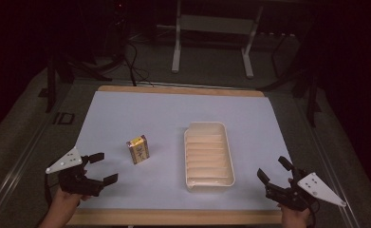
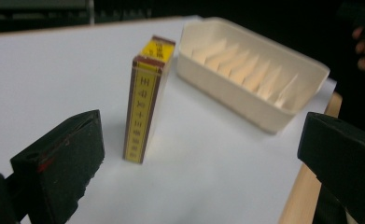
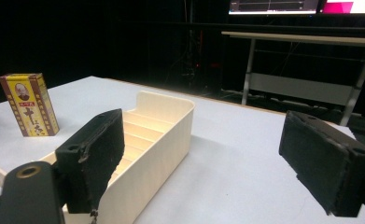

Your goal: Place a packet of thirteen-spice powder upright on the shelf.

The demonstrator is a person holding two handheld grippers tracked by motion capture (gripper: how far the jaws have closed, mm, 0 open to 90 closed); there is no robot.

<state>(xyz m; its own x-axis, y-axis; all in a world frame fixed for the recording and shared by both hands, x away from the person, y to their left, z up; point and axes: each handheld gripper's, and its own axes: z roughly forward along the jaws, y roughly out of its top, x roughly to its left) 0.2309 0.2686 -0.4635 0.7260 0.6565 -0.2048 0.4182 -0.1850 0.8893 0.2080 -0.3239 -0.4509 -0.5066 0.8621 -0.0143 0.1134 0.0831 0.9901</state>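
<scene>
- Two grippers wait at the near edge, both empty.
- My left gripper (image 1: pixel 99 167) has its jaws spread, aimed at the upright yellow box (image 1: pixel 139 149) just right of it, I'd say for a grab.
- The slotted tray (image 1: pixel 208 155) lies right of the box, probably its destination.
- My right gripper (image 1: pixel 273 169), jaws apart, idles near right.

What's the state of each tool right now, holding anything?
Left tool: open, holding nothing; the yellow box stands ahead of it, untouched.
Right tool: open, holding nothing; the cream tray lies just beside it.
</scene>
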